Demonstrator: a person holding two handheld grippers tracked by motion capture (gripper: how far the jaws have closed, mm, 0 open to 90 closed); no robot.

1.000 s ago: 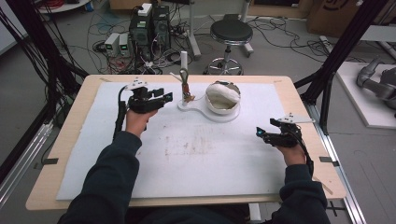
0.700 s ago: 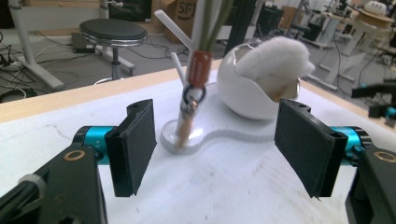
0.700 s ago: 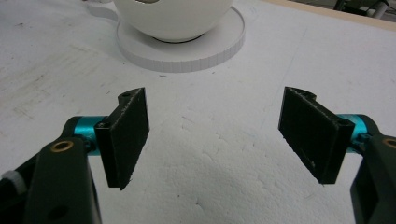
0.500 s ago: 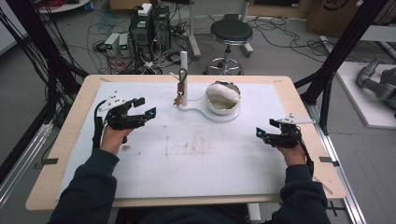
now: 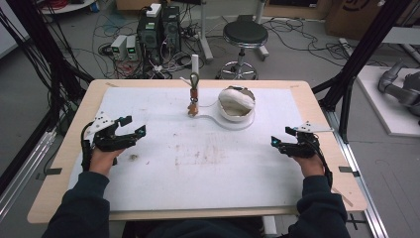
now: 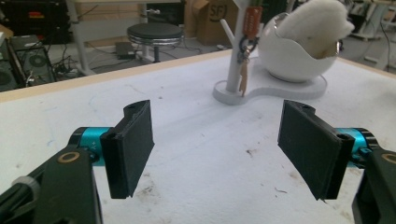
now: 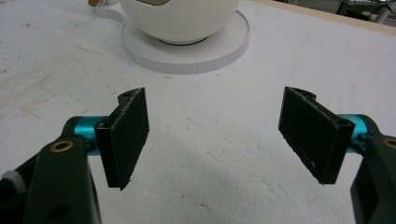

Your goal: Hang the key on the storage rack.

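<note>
Left claw [image 5: 132, 126] just opened, empty, held low over white mat [image 5: 208, 163]

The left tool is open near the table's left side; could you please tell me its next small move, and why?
Probably lower the left tool onto the white mat and rest it there. Its jaws have just been opening with nothing between them, the keys hang on the stand's post, and the right tool is open and empty, so nothing seems left to grasp.
</note>
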